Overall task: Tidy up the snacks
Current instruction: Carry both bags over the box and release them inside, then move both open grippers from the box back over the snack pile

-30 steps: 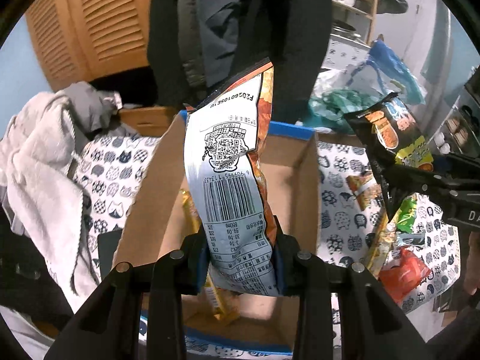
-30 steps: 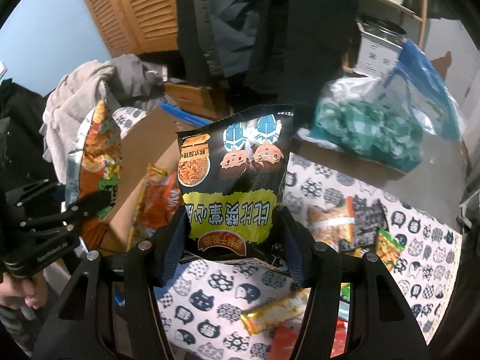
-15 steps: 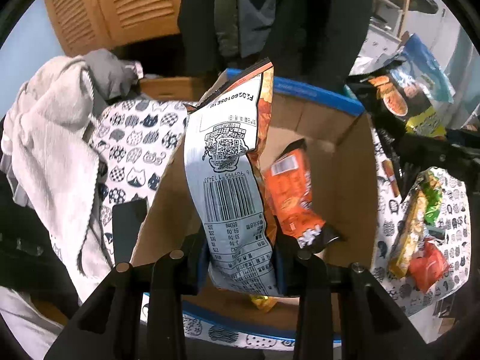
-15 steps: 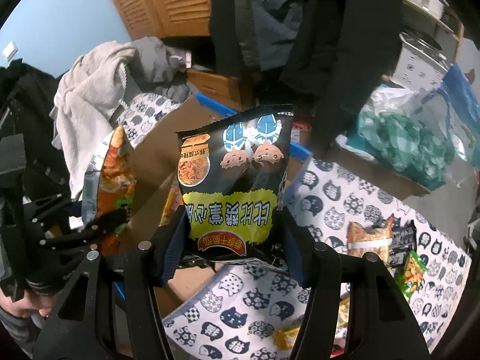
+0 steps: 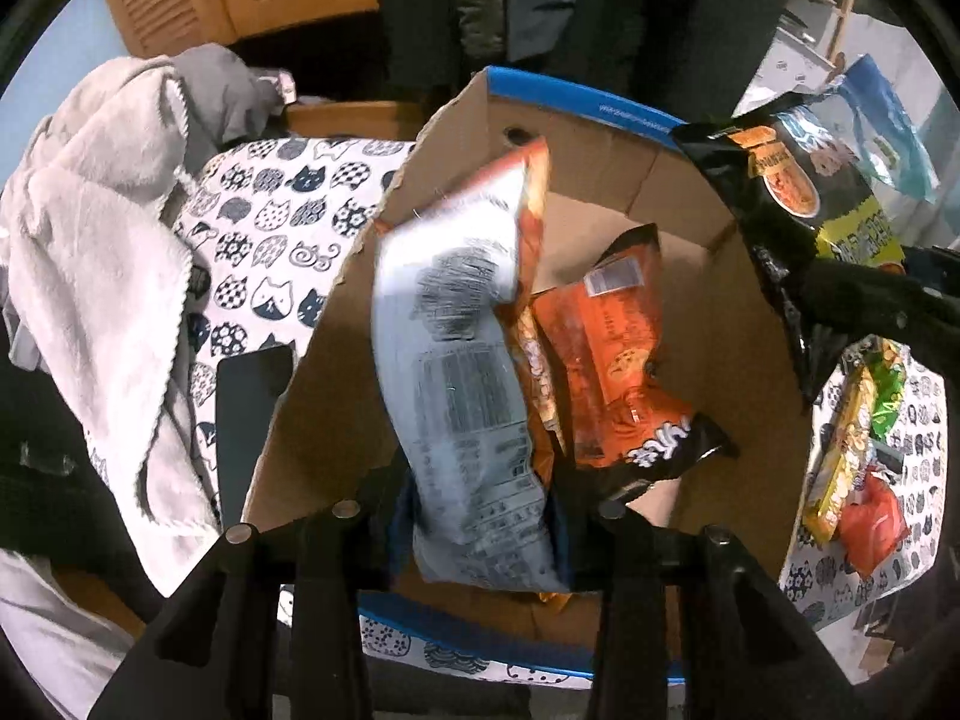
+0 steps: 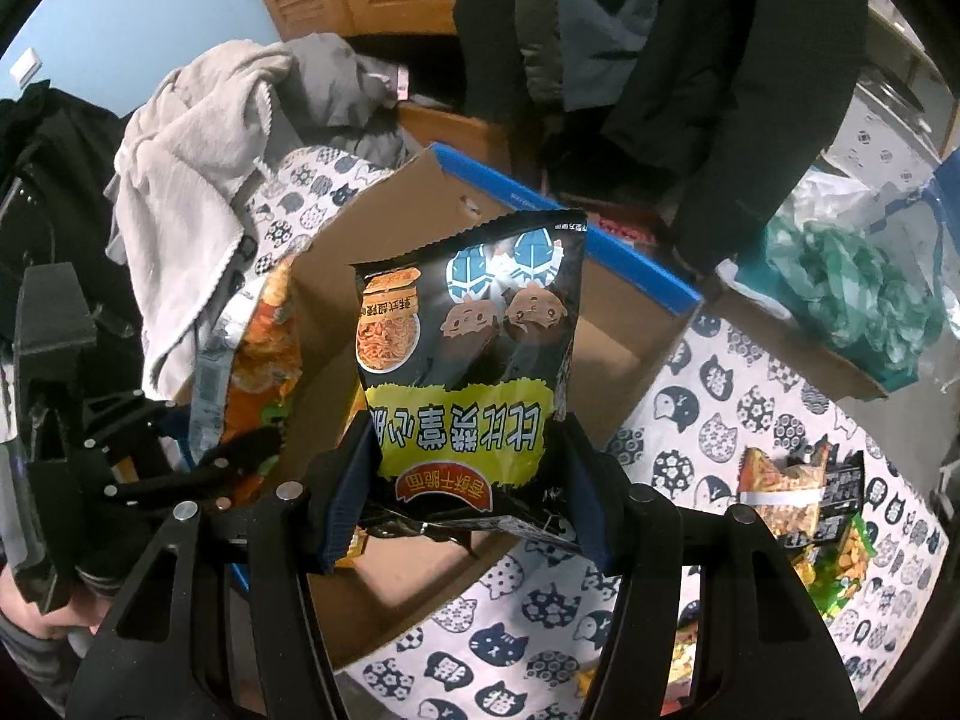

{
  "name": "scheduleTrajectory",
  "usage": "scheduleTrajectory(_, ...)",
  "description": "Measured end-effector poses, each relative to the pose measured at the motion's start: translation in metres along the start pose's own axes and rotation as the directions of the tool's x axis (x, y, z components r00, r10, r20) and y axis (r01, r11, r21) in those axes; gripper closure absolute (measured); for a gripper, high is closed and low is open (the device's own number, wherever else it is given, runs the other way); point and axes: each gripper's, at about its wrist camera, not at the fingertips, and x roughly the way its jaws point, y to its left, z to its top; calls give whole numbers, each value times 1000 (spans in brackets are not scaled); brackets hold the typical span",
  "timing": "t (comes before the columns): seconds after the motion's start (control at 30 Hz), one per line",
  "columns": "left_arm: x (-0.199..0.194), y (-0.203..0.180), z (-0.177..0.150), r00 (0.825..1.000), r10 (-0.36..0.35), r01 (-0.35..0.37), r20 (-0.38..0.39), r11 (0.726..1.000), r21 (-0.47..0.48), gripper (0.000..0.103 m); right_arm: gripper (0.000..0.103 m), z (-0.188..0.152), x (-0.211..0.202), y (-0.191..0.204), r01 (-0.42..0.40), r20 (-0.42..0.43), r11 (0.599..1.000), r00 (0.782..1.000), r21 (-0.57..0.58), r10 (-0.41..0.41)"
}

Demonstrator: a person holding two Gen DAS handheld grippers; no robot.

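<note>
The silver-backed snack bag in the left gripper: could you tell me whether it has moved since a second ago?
Yes. The silver-backed snack bag has tipped forward and down into the cardboard box, blurred with motion, as the left gripper opens.

Left wrist cam looks steeply down, close into box point(image 5: 690, 228). Right wrist cam sits right of it, angled left. Both share box and cloth point(image 6: 690, 420).
</note>
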Motion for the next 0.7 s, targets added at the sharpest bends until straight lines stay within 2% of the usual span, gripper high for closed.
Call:
scheduleTrajectory(0.13, -2, 0, 0, 999, 44, -44, 5, 999, 7, 46, 43, 0, 5, 4, -1, -14, 1000, 1000, -10, 1)
scheduleTrajectory(0.2, -5, 1, 0, 998, 53, -53, 16, 999, 8, 35, 43, 1, 6, 6, -7, -14, 1000, 1000, -14, 7)
scheduleTrajectory(0.33, -12, 1, 1, 998, 57, -57, 37, 998, 13, 34, 42, 3, 5, 7, -7, -12, 1000, 1000, -18, 7)
scheduleTrajectory(0.53, -17, -4, 2, 998, 47, -48, 49, 999, 22, 33, 33, -1, -1, 2, 7, -3, 1000, 1000, -5, -7)
scheduleTrajectory(0.7, -24, -17, 3, 997, 30, -34, 69, 998, 51, 33, 33, -6, -14, -7, 22, 10, 1000, 1000, 13, -22)
